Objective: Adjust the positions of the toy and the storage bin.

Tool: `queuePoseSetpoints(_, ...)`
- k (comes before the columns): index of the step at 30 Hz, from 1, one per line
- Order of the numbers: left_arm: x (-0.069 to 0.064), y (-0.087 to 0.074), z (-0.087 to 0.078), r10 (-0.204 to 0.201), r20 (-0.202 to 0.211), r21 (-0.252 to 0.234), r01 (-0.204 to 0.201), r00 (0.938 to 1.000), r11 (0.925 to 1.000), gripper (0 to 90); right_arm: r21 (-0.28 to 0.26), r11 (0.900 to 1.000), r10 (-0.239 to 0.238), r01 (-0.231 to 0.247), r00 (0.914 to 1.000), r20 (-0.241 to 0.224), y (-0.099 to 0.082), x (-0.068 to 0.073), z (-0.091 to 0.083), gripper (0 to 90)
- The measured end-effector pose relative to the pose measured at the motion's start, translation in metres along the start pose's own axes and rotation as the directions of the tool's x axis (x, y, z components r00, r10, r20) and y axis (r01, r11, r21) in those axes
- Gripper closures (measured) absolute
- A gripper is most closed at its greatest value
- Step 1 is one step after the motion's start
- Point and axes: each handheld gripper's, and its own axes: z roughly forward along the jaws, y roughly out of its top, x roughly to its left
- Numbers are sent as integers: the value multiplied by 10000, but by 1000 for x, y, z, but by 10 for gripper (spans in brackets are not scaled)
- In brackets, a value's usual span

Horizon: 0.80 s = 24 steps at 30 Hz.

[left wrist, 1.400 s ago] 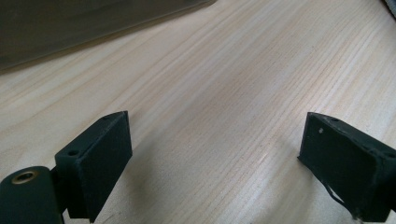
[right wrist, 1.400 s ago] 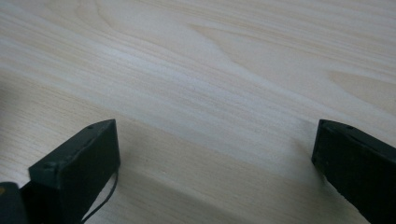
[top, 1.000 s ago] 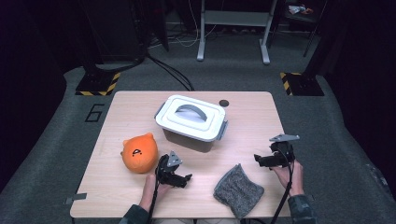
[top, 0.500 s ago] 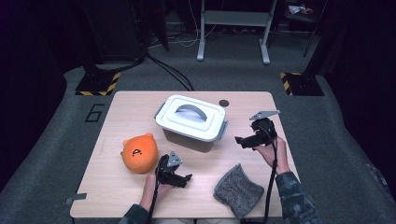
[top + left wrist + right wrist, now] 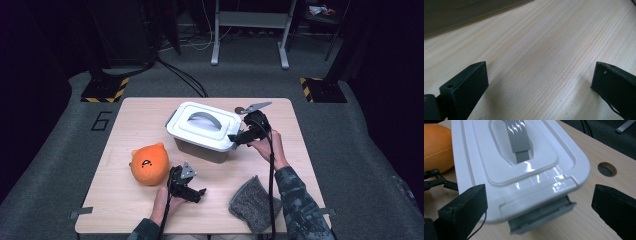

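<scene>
From above, your right gripper [image 5: 235, 138] sits mid-frame at the white-lidded box [image 5: 202, 131]; an orange plush [image 5: 148, 163] and grey cloth [image 5: 254, 204] lie lower down.

Left gripper [image 5: 540, 82] view: jaws just spread wider, over bare wood grain.

Right gripper view: jaws released, straddling the box's grey latch [image 5: 541, 216].

Right gripper [image 5: 233, 138] at lidded white box [image 5: 204, 131], fingers apart

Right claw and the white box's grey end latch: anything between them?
No: in the right gripper view the open right claw faces the latch directly, nothing between.
</scene>
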Motion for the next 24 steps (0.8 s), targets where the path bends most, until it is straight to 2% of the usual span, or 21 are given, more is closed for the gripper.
queuePoseSetpoints(2,0,0,0,-4,6,49,4,10000,10000,0,120,9999,-61,62,9999,-99,6,3,6,5)
queuePoseSetpoints(6,0,0,0,-43,126,44,42,9999,10000,0,-124,9994,-337,334,9990,-281,17,6,18,98)
queuePoseSetpoints(7,0,0,0,-43,126,44,42,9999,10000,0,-124,9994,-337,334,9990,-281,17,6,18,98)
queuePoseSetpoints(9,-1,0,1,-65,76,16,65,10000,10000,0,-221,9987,-462,451,9976,-523,25,7,27,196)
queuePoseSetpoints(10,-1,0,1,-65,76,16,65,10000,10000,0,-221,9987,-462,451,9976,-523,25,7,27,196)
queuePoseSetpoints(11,-1,0,1,-64,77,17,63,10000,10000,0,-232,9983,-551,537,9964,-637,26,7,30,237)
queuePoseSetpoints(12,-1,0,0,-72,70,57,71,10000,10000,0,-272,9978,-615,596,9954,-735,30,8,36,311)
queuePoseSetpoints(14,-1,0,1,-75,83,20,75,9999,10000,0,-242,9983,-549,531,9951,-820,32,8,38,327)
queuePoseSetpoints(18,-1,0,0,-69,95,41,69,9999,10000,2,-322,9983,-517,488,9938,-988,39,6,46,502)
queuePoseSetpoints(21,-1,0,1,-115,102,-19,115,9999,9999,2,-308,9987,-439,411,9943,-974,39,6,49,547)
queuePoseSetpoints(22,-1,0,1,-119,103,-25,119,9999,9999,3,-98,9991,-425,416,9922,-1175,39,5,54,588)
queuePoseSetpoints(24,-1,0,1,-125,104,-25,125,9999,9999,3,-103,9994,-335,324,9914,-1264,39,5,54,631)
